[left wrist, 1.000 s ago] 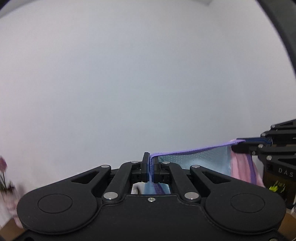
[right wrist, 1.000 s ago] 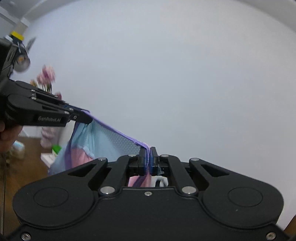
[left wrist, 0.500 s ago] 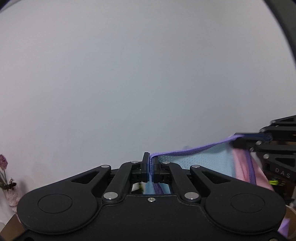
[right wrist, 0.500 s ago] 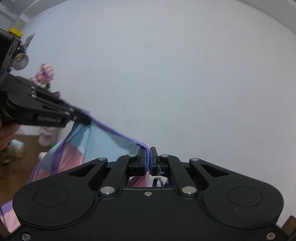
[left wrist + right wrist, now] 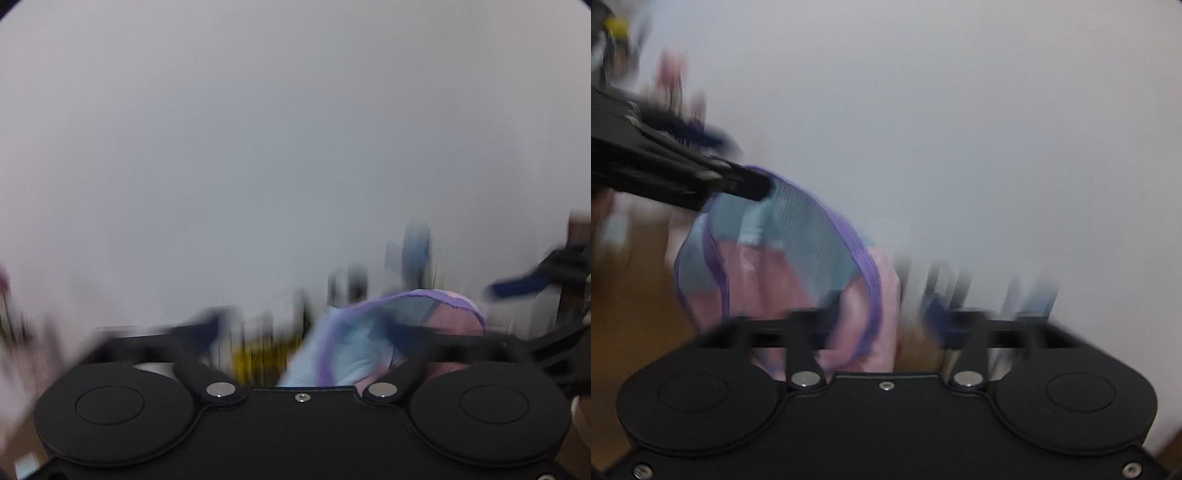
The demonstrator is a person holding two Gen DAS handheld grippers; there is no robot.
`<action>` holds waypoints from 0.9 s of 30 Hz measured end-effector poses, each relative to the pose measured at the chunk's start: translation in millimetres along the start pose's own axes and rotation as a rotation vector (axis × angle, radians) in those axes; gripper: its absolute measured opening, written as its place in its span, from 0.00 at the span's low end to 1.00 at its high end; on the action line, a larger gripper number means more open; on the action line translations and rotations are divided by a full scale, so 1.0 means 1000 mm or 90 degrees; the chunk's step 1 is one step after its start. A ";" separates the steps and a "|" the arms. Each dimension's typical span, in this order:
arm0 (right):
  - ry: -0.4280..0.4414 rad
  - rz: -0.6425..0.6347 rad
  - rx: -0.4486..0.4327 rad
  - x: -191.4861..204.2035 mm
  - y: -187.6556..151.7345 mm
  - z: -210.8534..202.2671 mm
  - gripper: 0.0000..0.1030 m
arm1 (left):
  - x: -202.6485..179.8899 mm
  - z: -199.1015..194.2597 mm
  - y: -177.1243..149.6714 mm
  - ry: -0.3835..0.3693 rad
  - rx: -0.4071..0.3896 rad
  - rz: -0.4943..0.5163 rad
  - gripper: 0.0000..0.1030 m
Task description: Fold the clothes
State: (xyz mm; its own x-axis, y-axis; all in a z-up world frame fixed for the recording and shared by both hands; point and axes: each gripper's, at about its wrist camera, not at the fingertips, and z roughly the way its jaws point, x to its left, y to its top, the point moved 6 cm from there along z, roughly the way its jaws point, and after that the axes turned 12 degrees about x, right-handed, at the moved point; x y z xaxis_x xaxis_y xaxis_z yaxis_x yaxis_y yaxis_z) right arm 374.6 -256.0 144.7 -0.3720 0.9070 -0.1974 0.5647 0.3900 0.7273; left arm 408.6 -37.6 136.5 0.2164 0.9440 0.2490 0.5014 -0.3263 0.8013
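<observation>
both grippers are opening their fingers, the left gripper [image 5: 306, 332] and the right gripper [image 5: 886, 325] gripping nothing. the garment [image 5: 798, 258] sags loose between them. no fold looks finished yet.

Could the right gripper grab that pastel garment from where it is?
Probably yes: the right gripper is opening, and the garment hangs just ahead between its spread fingers, nothing blocking, though blur hides detail.
</observation>
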 end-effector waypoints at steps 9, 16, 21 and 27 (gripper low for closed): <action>0.046 0.004 0.056 0.025 -0.127 -0.007 0.74 | 0.002 0.012 -0.146 -0.091 0.116 -0.056 0.99; 0.150 -0.052 0.036 0.094 -0.080 0.047 0.53 | 0.024 -0.029 -0.125 -0.026 0.060 -0.088 0.99; 0.243 -0.031 0.040 0.124 -0.050 0.094 0.52 | 0.044 -0.022 -0.137 -0.036 0.093 -0.126 0.98; 0.297 0.023 0.090 0.136 -0.038 0.132 0.04 | 0.041 -0.006 -0.149 -0.063 0.129 -0.144 0.97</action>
State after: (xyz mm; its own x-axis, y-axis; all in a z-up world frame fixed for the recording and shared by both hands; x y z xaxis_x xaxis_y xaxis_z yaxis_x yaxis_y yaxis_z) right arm 400.1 -126.9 3.0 -0.6228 0.7648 0.1651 0.6654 0.4068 0.6260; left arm 337.9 50.5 30.1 0.1562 0.9876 0.0148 0.7003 -0.1213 0.7035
